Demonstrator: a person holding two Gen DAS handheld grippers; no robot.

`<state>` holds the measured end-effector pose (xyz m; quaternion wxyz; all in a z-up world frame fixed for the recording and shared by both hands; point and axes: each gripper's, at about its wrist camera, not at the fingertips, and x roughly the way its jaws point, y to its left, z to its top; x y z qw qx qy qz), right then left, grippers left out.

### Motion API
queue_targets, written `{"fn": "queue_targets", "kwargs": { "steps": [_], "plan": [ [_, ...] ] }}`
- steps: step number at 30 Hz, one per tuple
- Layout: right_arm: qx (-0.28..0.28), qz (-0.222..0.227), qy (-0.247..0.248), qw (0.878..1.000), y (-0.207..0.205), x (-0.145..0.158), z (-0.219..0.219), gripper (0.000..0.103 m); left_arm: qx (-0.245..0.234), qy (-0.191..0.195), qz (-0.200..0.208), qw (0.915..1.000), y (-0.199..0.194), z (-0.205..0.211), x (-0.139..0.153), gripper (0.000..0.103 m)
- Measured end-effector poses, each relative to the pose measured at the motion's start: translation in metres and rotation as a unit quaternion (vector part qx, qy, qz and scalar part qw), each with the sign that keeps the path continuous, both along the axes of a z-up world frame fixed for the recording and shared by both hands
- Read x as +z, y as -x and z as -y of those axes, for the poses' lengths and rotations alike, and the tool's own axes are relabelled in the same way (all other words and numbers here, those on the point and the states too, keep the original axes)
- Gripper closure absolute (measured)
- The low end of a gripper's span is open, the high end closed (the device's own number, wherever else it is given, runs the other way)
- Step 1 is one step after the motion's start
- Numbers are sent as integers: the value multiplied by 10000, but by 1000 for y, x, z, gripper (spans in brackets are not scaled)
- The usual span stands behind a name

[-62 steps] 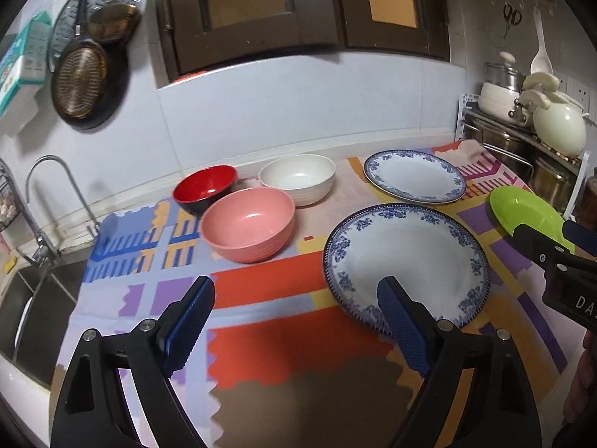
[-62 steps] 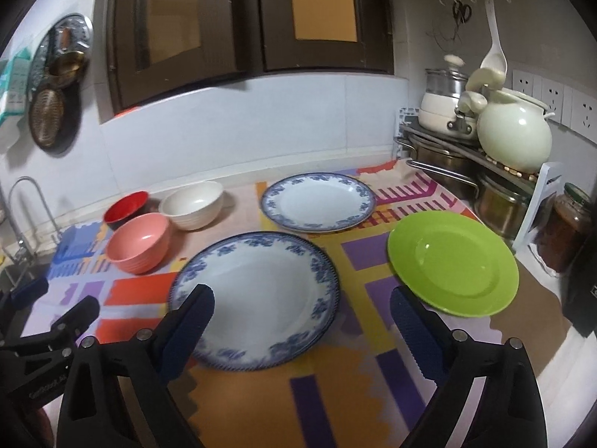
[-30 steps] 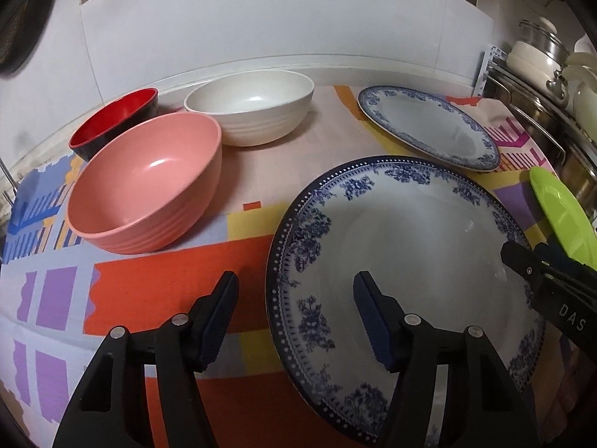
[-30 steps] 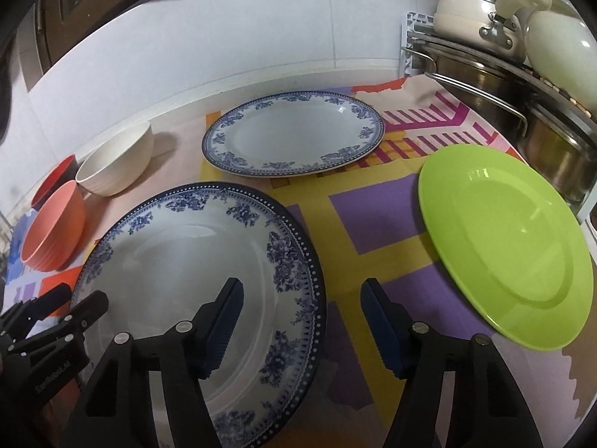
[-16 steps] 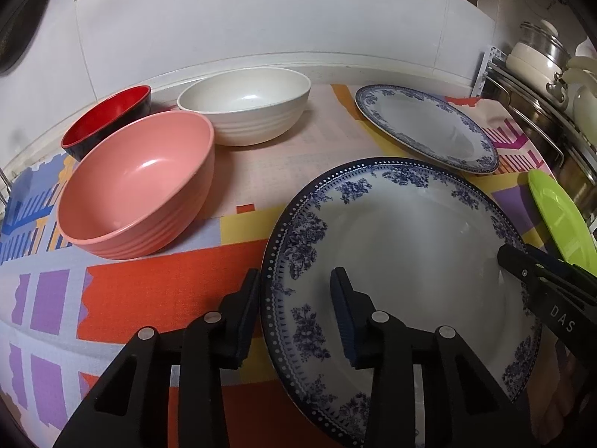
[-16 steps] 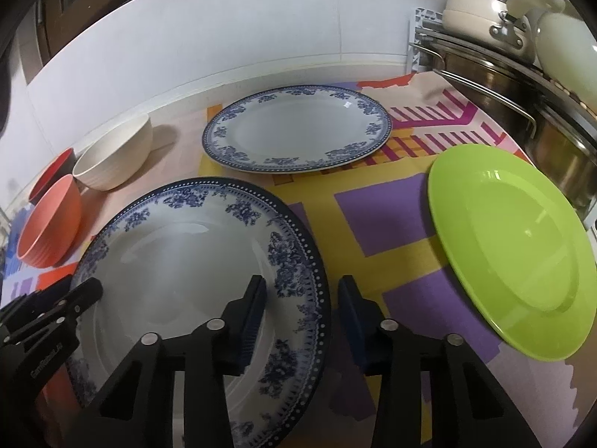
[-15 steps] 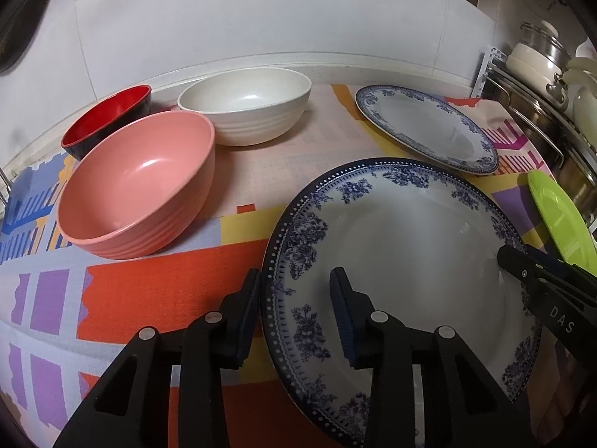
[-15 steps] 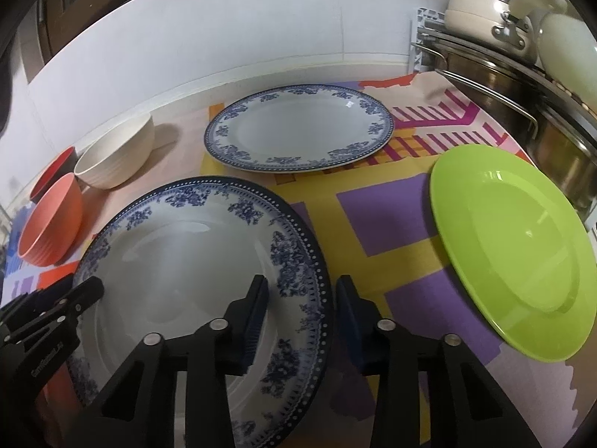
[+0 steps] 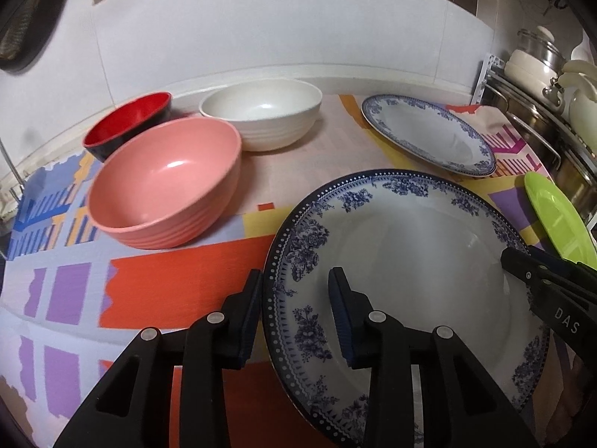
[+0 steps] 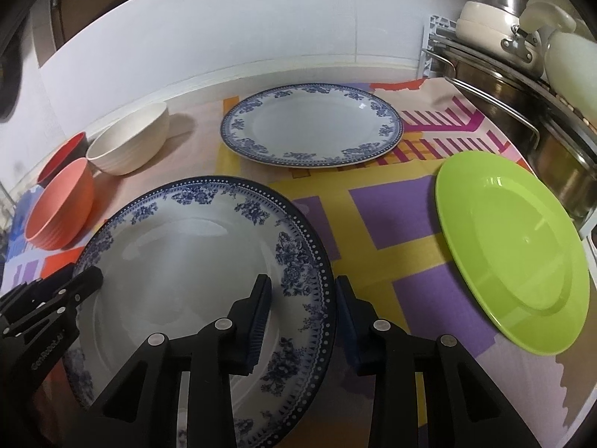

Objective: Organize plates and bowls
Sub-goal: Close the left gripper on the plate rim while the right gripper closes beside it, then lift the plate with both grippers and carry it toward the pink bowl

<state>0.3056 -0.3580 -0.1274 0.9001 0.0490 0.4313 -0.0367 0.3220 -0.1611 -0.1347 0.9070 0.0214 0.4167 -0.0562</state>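
Observation:
A large blue-and-white plate (image 9: 410, 254) (image 10: 179, 261) lies nearest on the patterned cloth. My left gripper (image 9: 294, 287) is shut on its left rim, one pad under the edge and one on the plate's face. My right gripper (image 10: 303, 291) is shut on the opposite rim in the same way. A smaller blue-and-white plate (image 10: 309, 123) sits behind it and a green plate (image 10: 511, 246) to the right. At the left stand a pink bowl (image 9: 164, 183), a white bowl (image 9: 261, 112) and a red-and-black bowl (image 9: 127, 119), close together.
A metal rack (image 10: 496, 86) with steel pots and a cream kettle stands against the right edge, next to the green plate. A white tiled wall runs behind the counter. A dark pan (image 9: 22, 30) hangs at upper left.
Both grippers came down to the large plate and their jaws narrowed from wide open onto its two rims. Over the last half second nothing has visibly moved.

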Motion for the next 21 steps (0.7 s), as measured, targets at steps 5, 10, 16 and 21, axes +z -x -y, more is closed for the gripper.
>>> {"fn": "queue_targets", "kwargs": {
  "steps": [5,10,16,21],
  "plan": [
    [61,97,77,9999,14,15,-11,68,23,71,137,9999,17,-11,14,67],
    [129,207,179,9995,29,33,-24,68,72,90,299,9995,34,-26,29,67],
    [251,371,190,9988,46,51,-47,68,259,106,441,9986,56,-52,49,67],
    [431,472,147,9978,57,63,-70,68,477,41,514,9975,75,-79,61,67]
  ]
}}
